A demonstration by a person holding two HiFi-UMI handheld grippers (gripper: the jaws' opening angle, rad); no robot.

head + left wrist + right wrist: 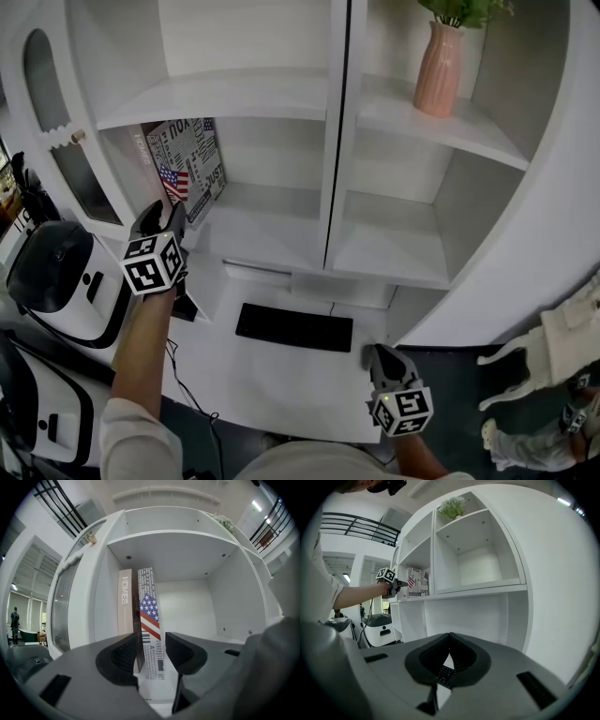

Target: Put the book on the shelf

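The book (192, 159), white with black print and a US flag, stands on the left middle shelf (272, 234) and leans toward the left wall. In the left gripper view its spine (150, 620) rises between my jaws, next to a beige book (124, 606) lettered HOMES. My left gripper (164, 220) (152, 656) is shut on the flag book's lower front edge. My right gripper (382, 361) (450, 637) hangs low in front of the desk, shut and empty. The right gripper view also shows the left gripper (391, 585) at the book (417, 581).
A black keyboard (293, 327) (445, 674) lies on the white desk below the shelves. A pink vase (439, 70) with a green plant (452, 507) stands on the upper right shelf. White rounded machines (61, 281) stand at the left. The right compartments hold nothing.
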